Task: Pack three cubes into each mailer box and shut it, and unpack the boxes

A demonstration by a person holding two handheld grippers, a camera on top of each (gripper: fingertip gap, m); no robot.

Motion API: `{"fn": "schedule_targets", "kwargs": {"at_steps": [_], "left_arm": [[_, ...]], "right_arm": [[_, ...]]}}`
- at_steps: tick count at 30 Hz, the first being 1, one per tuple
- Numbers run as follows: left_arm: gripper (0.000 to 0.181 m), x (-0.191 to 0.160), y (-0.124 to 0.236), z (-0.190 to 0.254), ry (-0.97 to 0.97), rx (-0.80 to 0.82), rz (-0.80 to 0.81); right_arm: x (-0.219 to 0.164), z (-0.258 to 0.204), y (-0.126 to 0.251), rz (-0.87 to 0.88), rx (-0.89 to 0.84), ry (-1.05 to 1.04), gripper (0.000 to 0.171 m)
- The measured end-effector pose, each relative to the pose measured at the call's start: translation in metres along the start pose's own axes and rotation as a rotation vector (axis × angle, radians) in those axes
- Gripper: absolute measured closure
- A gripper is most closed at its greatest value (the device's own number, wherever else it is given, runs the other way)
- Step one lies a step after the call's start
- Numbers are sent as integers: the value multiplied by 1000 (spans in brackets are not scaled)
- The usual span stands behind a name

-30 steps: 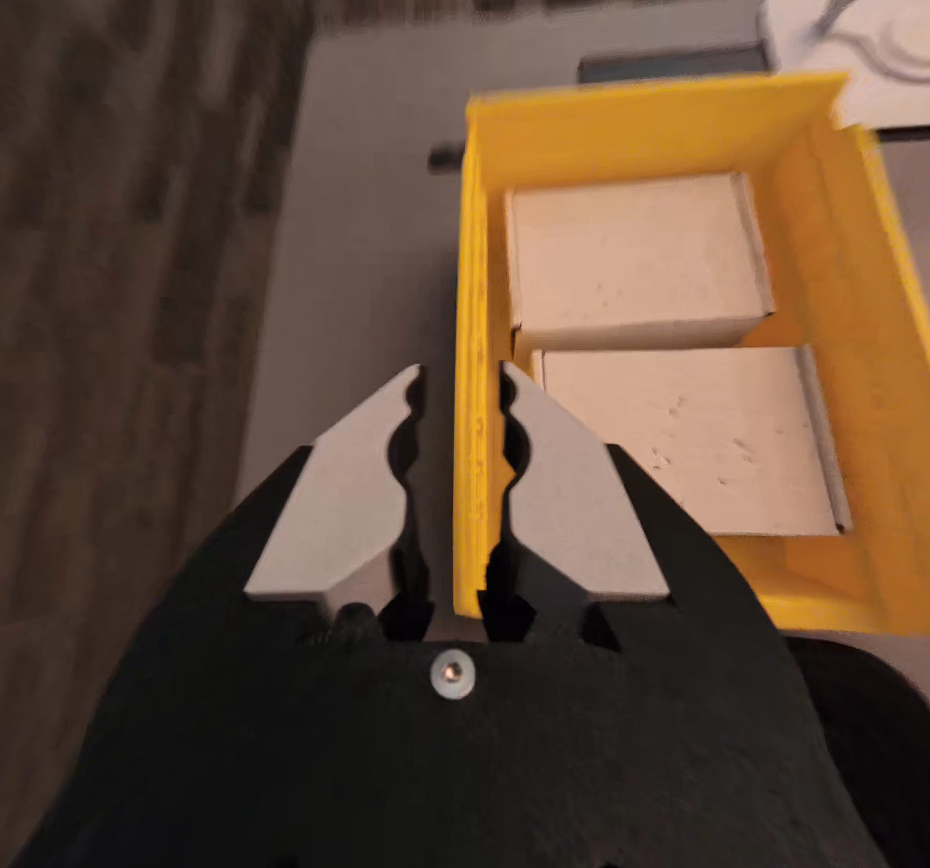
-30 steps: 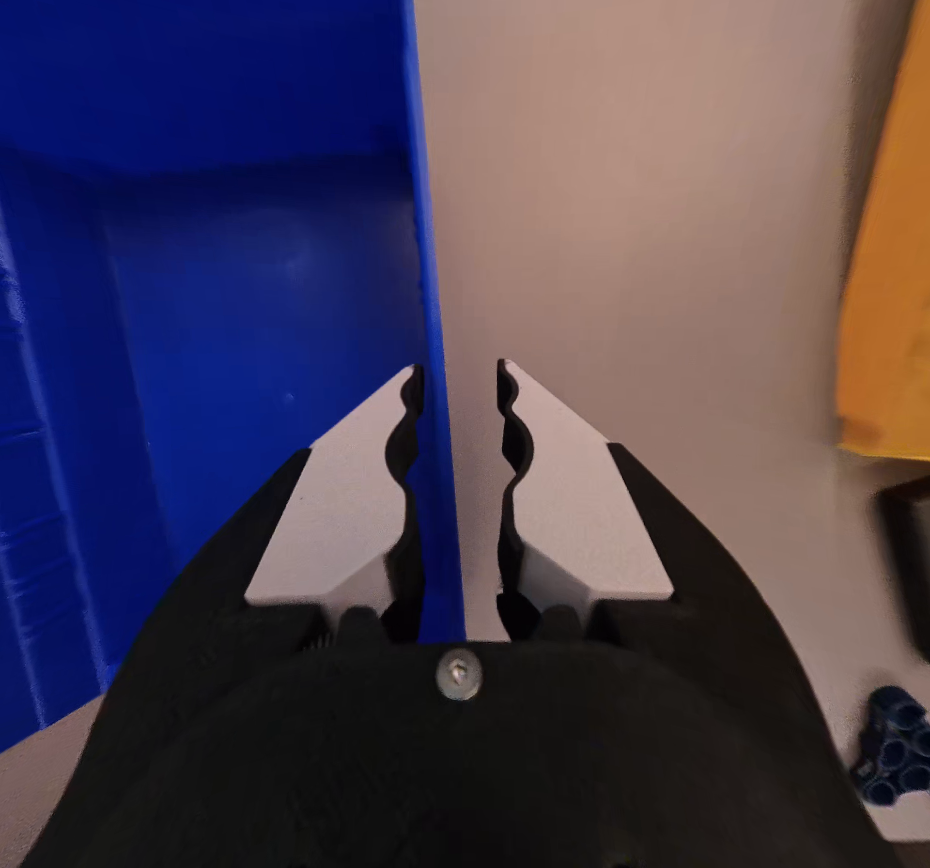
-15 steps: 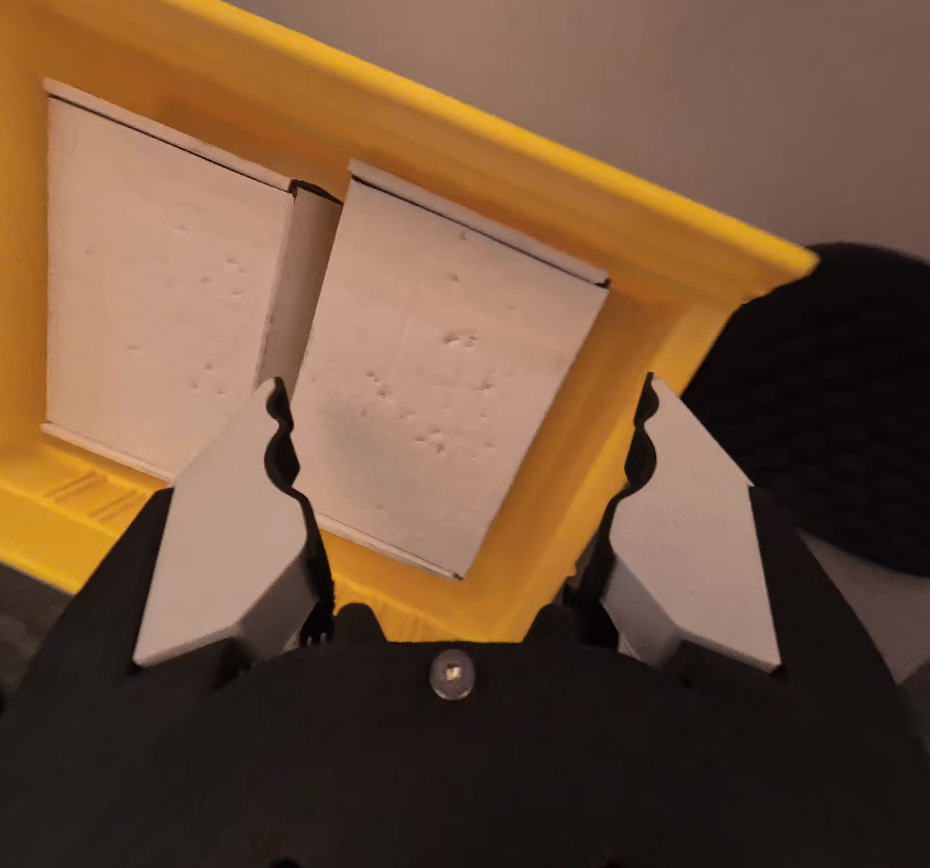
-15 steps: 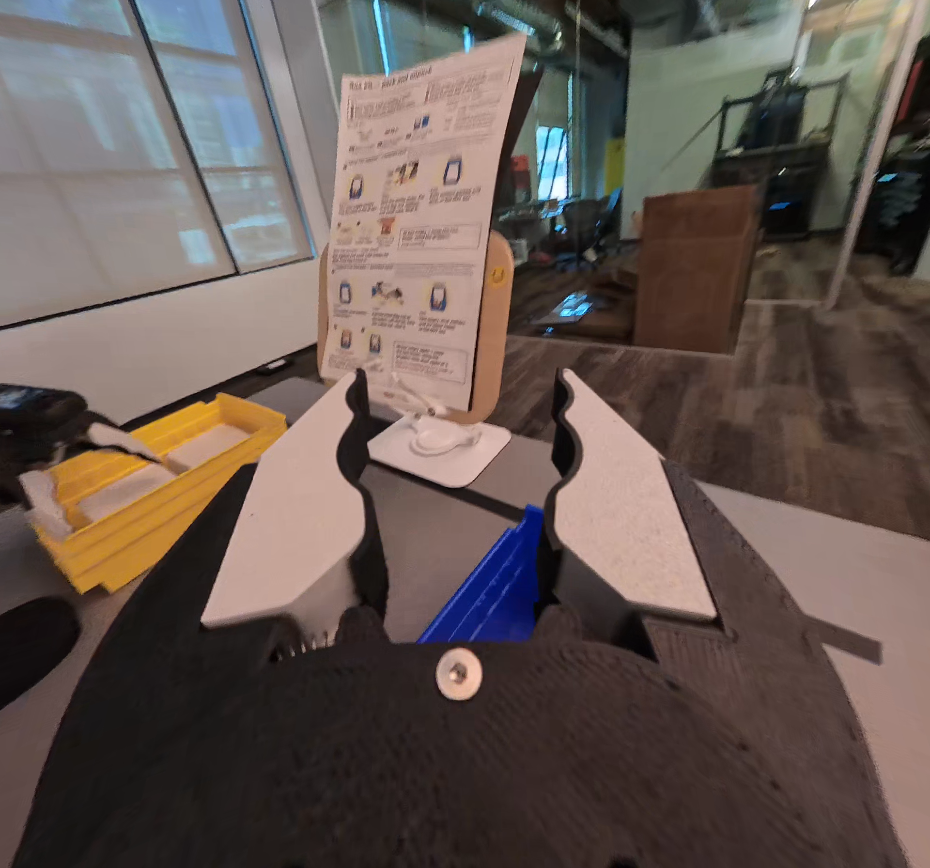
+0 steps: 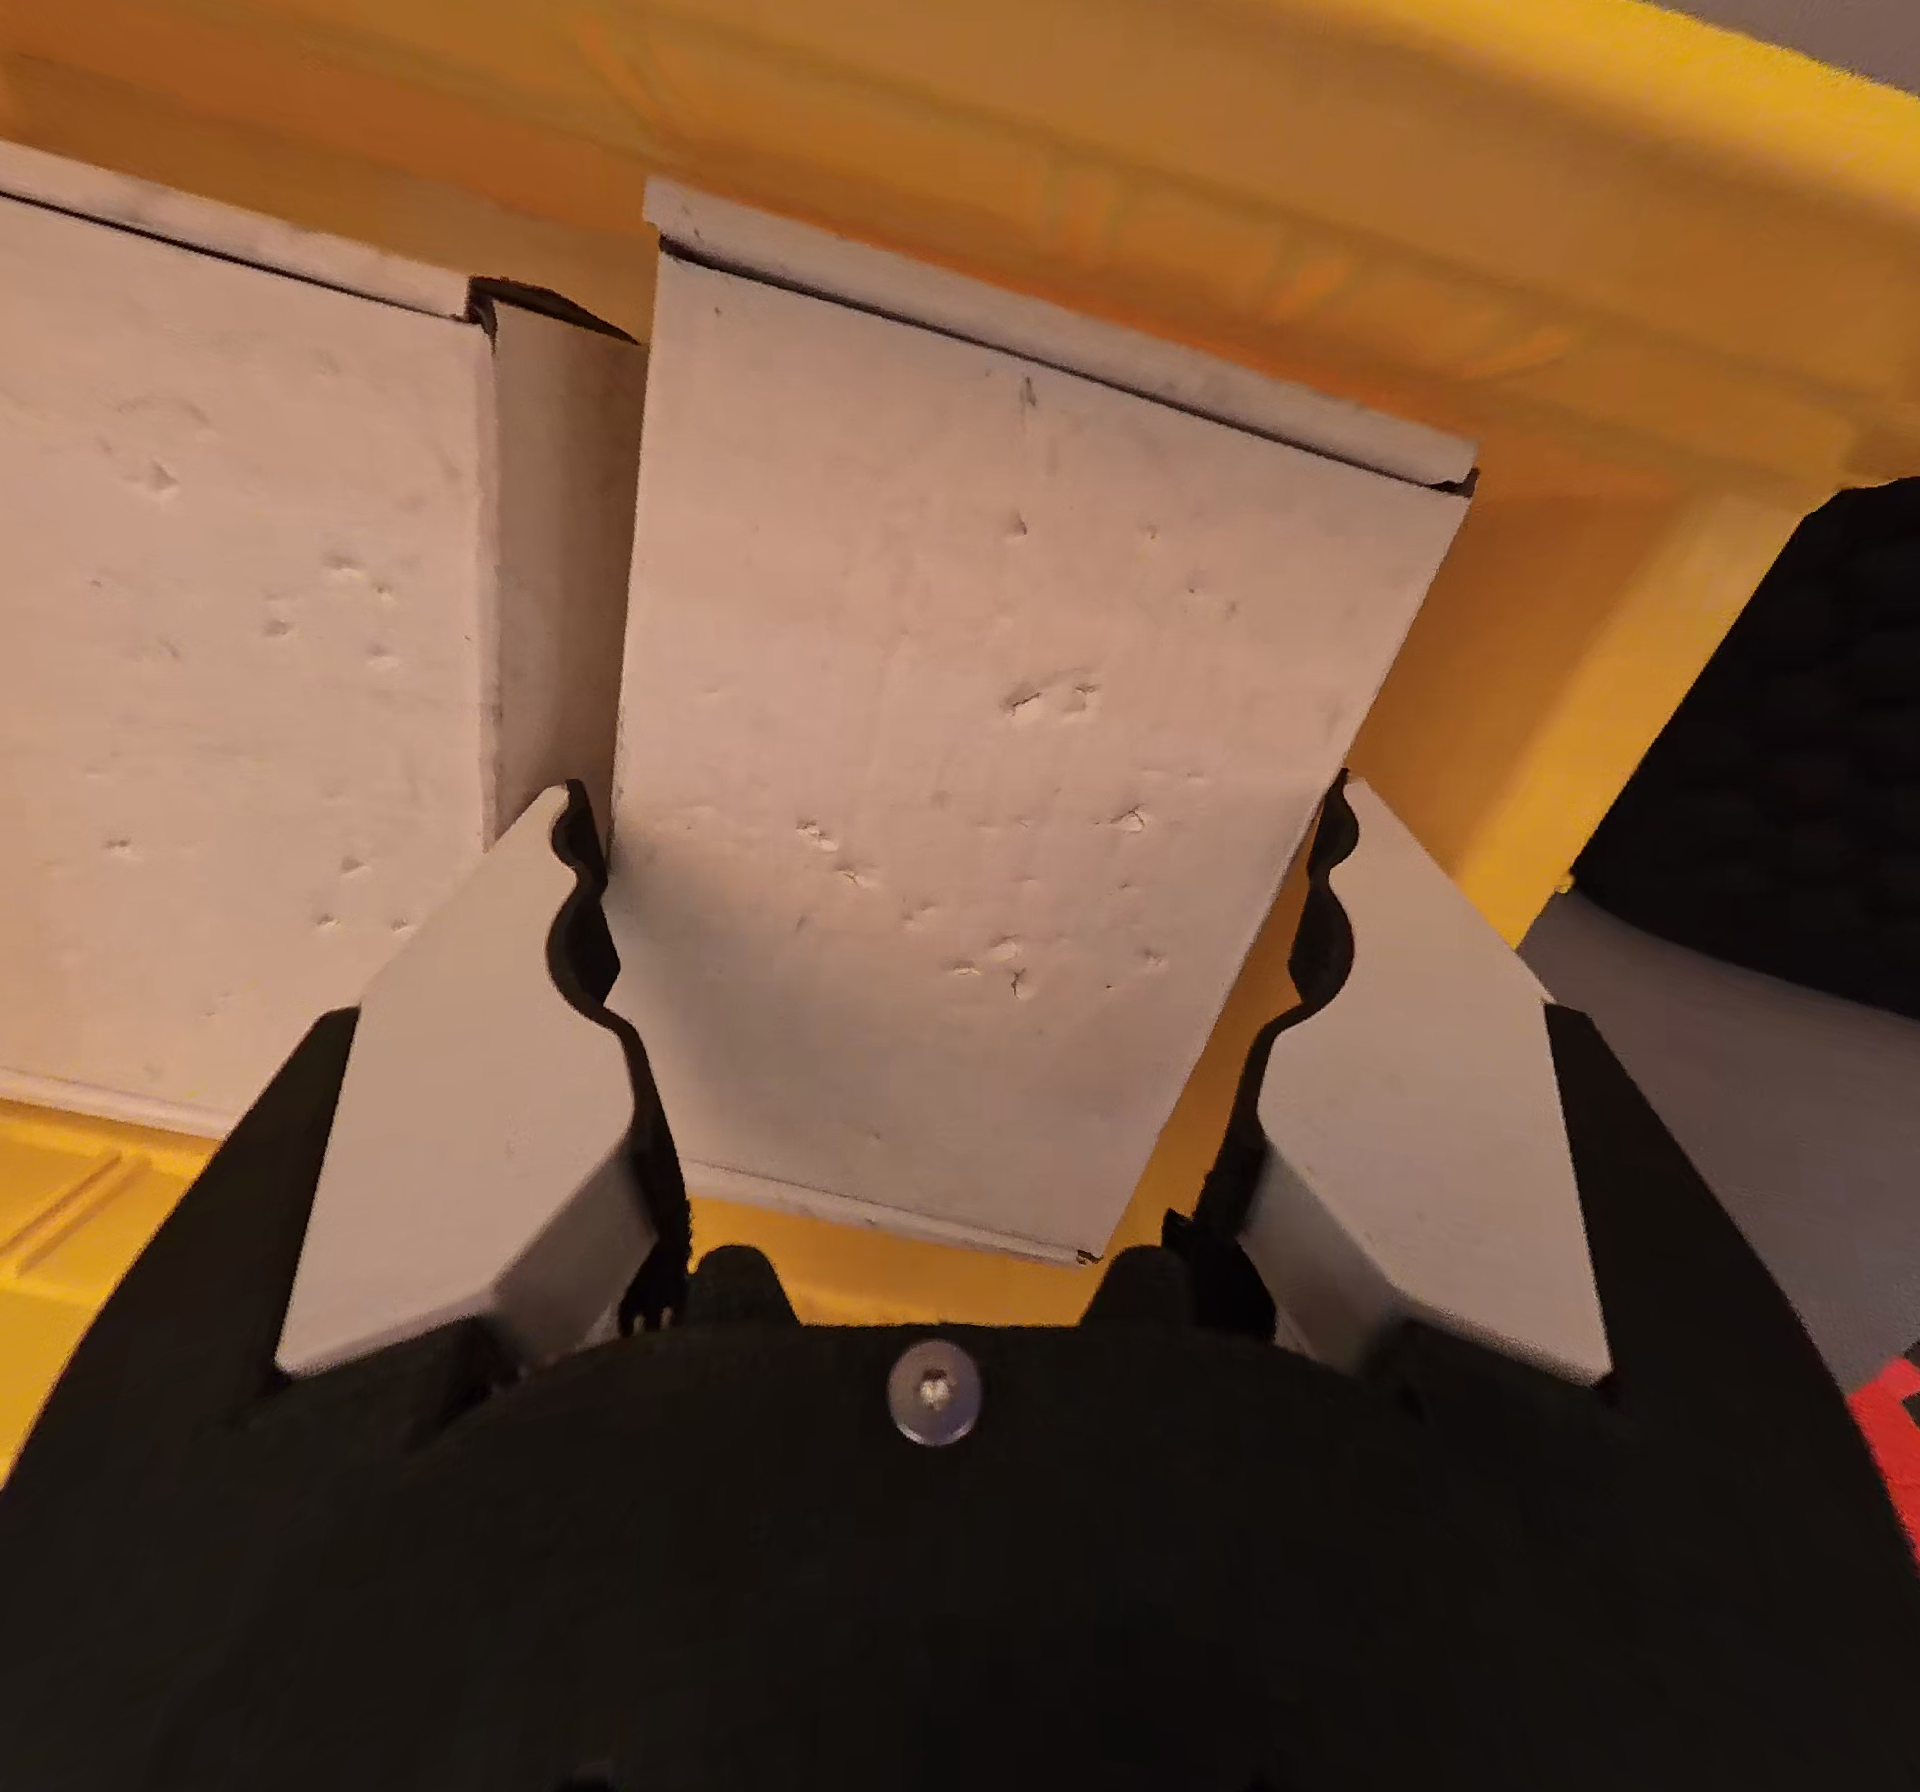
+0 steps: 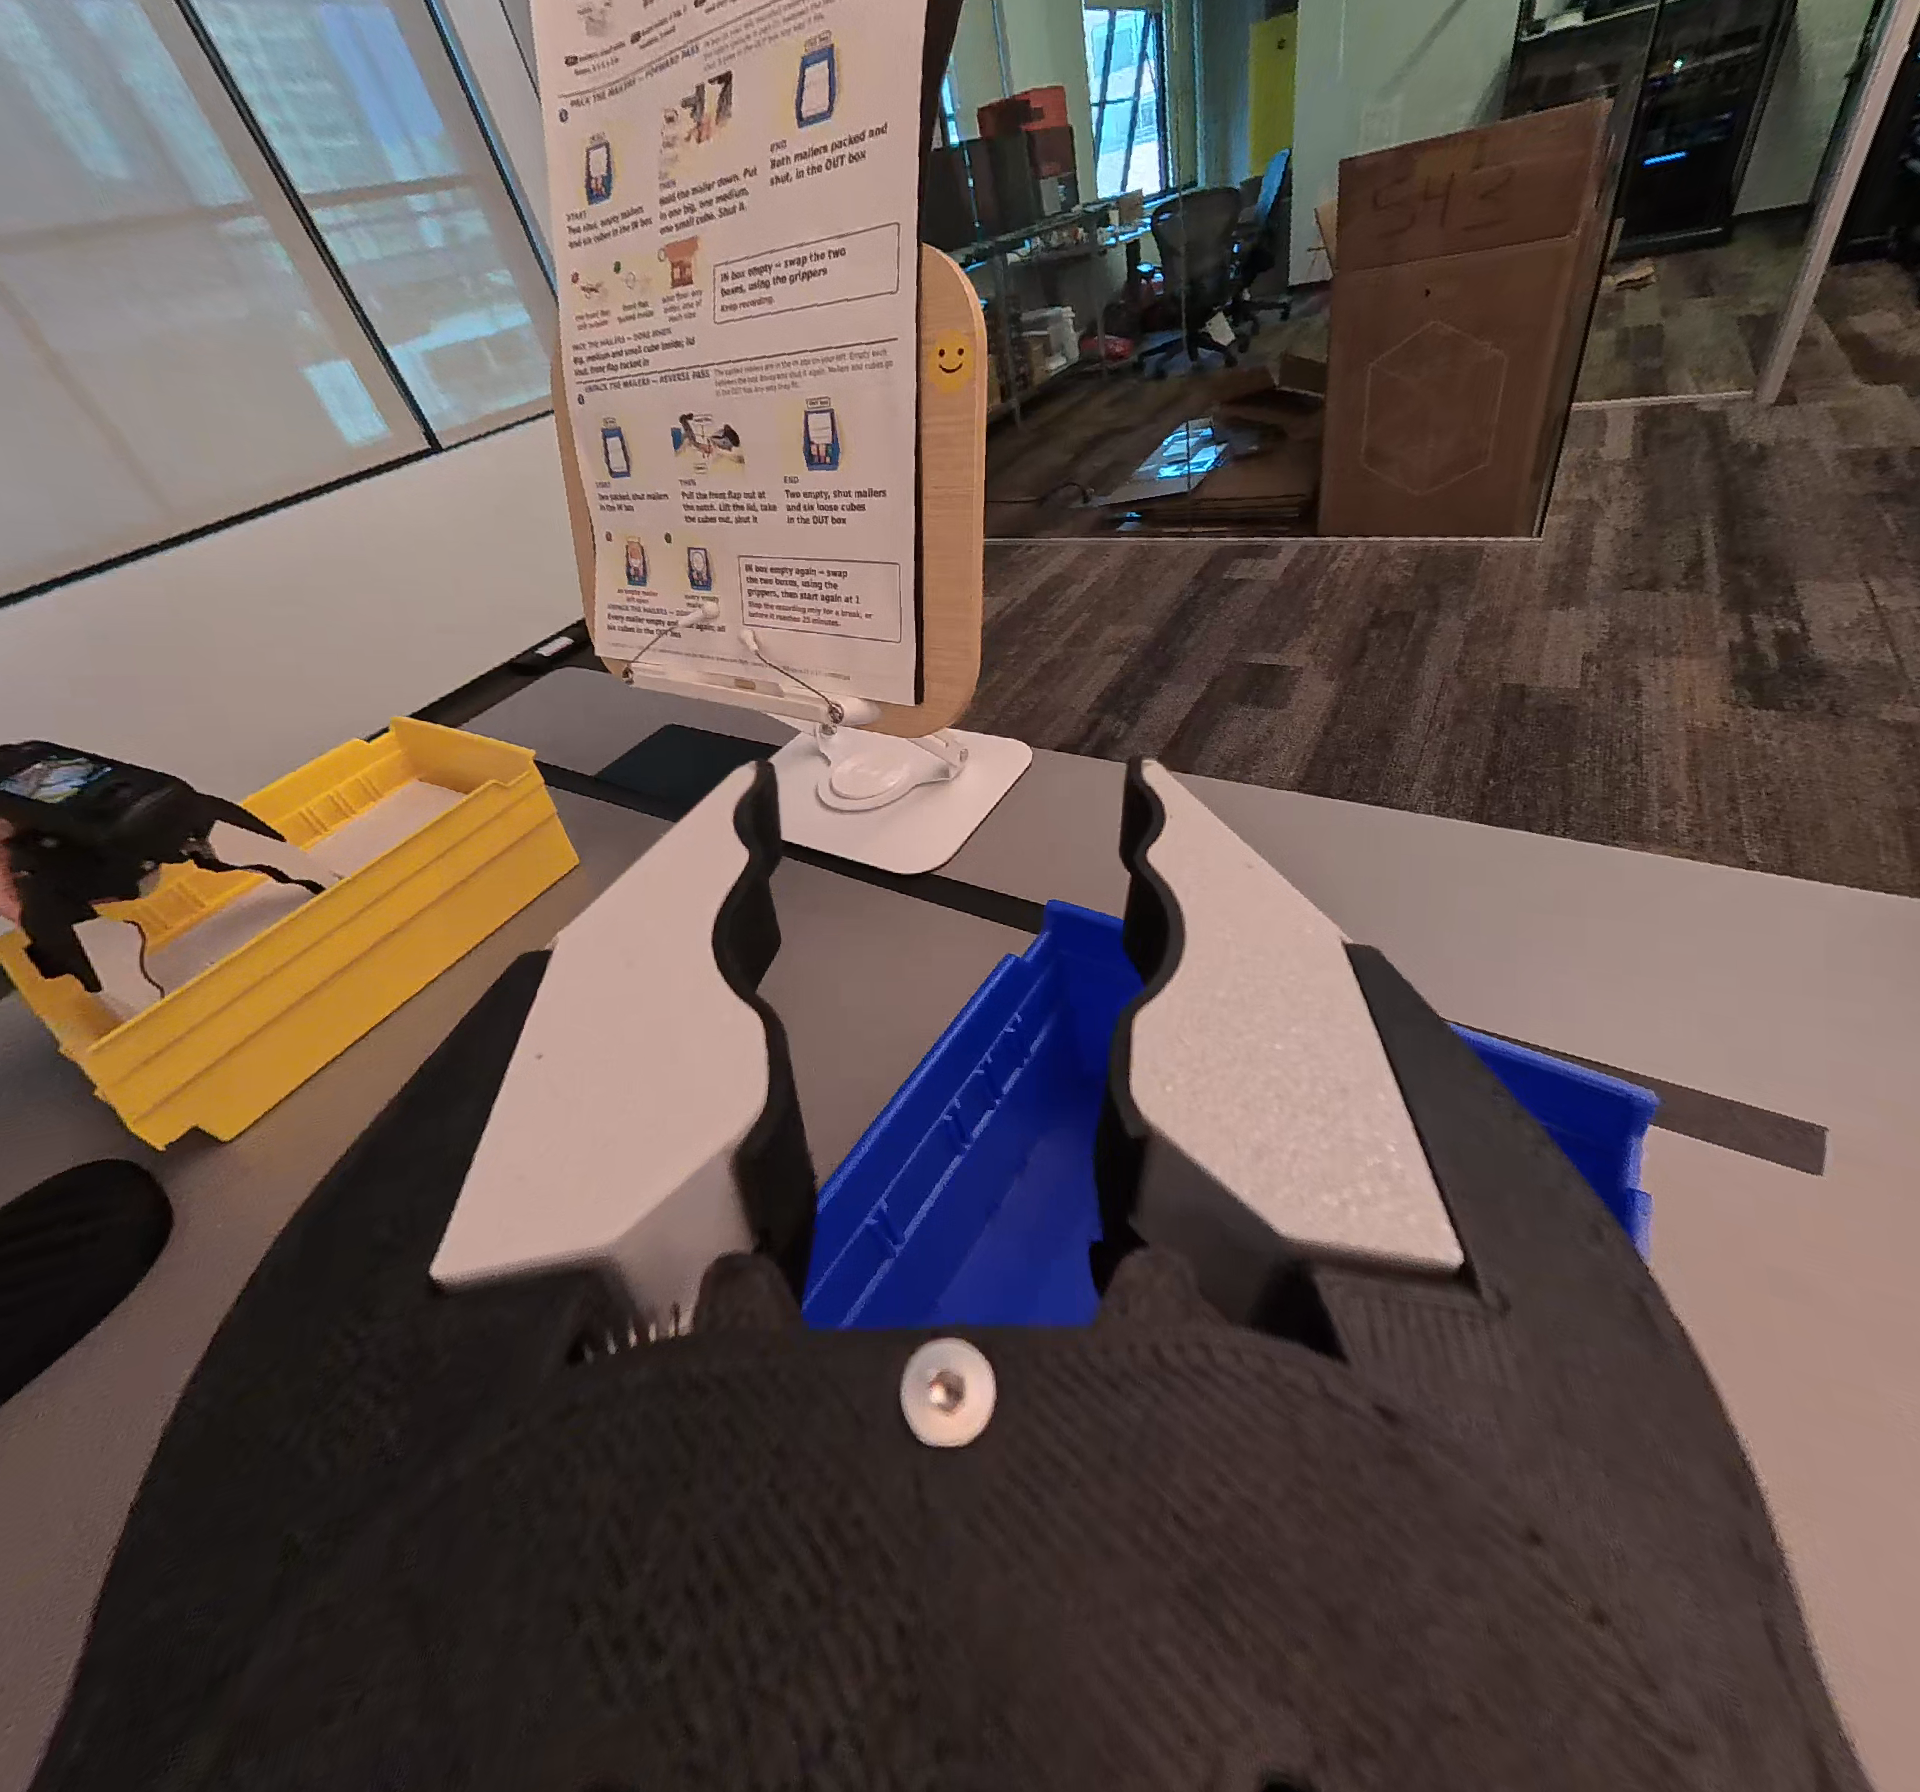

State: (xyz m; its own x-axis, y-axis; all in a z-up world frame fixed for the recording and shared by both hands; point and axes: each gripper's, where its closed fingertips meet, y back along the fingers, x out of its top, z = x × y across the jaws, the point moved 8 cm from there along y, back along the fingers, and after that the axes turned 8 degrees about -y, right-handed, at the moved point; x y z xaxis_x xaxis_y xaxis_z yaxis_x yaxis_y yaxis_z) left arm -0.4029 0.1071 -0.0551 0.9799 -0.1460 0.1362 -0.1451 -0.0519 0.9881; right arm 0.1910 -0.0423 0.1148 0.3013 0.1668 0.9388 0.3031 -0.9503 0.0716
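Two shut white mailer boxes lie side by side in the yellow bin. My left gripper is open, low over the right mailer box, with one finger on each side of it. The left mailer box lies just beside the left finger. My right gripper is open and empty, held above the blue bin, whose visible inside shows nothing. The yellow bin and my left gripper also show at the left of the right wrist view. No cubes are in view.
A printed sheet on a wooden stand with a white base stands at the back of the grey table. A black rounded object lies next to the yellow bin's corner. Wood-look floor and a cardboard box lie beyond.
Both grippers let go of the bin walls they held and opened. The left one swung round and came down over the right mailer box. The right one rose and tilted up above the blue bin.
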Motion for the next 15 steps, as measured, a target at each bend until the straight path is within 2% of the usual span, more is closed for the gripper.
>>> {"fn": "schedule_targets", "kwargs": {"at_steps": [7,15], "left_arm": [[45,-1,-11,3,-72,51,-68],[47,-2,-8,6,-28,27,-170]], "right_arm": [[-4,-2,-4,-32,12,6,108],[-3,-6,-1,-35,31,16,109]]}}
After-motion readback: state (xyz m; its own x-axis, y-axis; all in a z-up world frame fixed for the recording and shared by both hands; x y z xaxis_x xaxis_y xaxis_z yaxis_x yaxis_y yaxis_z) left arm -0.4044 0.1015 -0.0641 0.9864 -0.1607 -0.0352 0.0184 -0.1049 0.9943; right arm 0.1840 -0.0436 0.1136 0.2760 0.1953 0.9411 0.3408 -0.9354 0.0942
